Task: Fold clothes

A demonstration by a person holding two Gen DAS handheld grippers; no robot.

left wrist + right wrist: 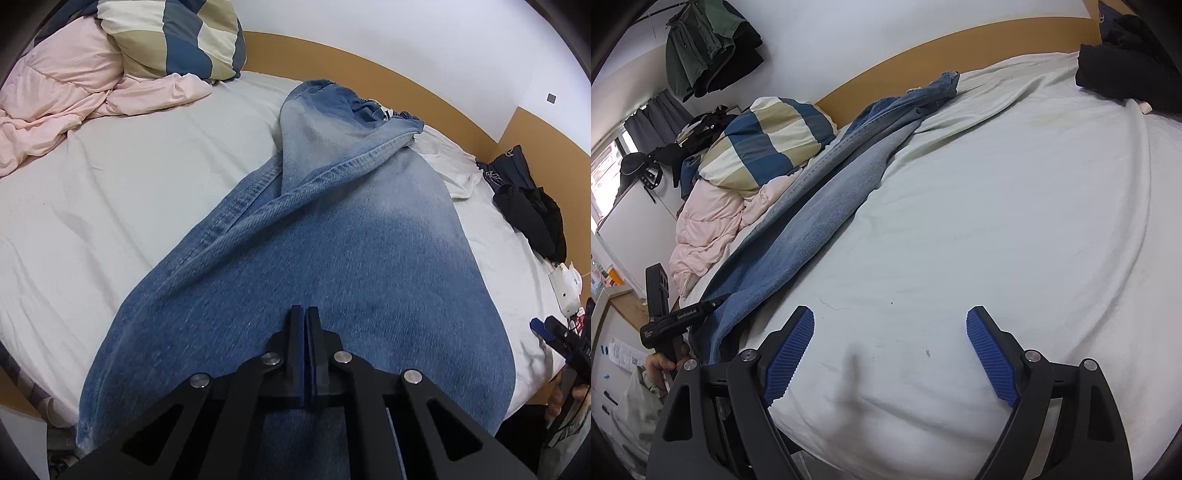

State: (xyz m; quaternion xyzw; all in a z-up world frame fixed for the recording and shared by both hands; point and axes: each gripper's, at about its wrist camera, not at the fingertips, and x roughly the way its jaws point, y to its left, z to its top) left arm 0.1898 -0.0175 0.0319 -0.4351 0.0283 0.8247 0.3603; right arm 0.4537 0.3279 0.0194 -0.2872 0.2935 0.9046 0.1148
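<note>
So in the left wrist view the left gripper (306,314) has its jaws pressed together, and it sits right over the near end of the jeans (332,229), though I can't tell if any denim is actually caught between the pads. The jeans run long across the sheet (129,177), legs toward the camera and the elastic waistband at the far end near the headboard (369,59). A thick seam crosses diagonally where one leg lies over the other. Off to the upper left there's a pink duvet (66,85) bunched up with a striped pillow (177,33) on top of it. On the right side a white garment (454,166) pokes out from under the jeans, and beyond that is a black garment (532,214) near the bed's edge (plus some small white thing with a cord that I can't identify). The right gripper (554,332) peeks in at the far right edge. Switching to the right wrist view, the right gripper (890,354) has its jaws spread wide over bare sheet (997,221), with nothing between the blue pads (792,354). The jeans (827,221) lie to its left, stretching away toward the headboard (923,59), well clear of those pads. The left gripper (679,321) is at the left edge by the near end of the jeans, with a hand (661,365) under it. Pillow (768,144) and duvet (709,221) sit behind, and the black garment (1123,74) is top right.
</note>
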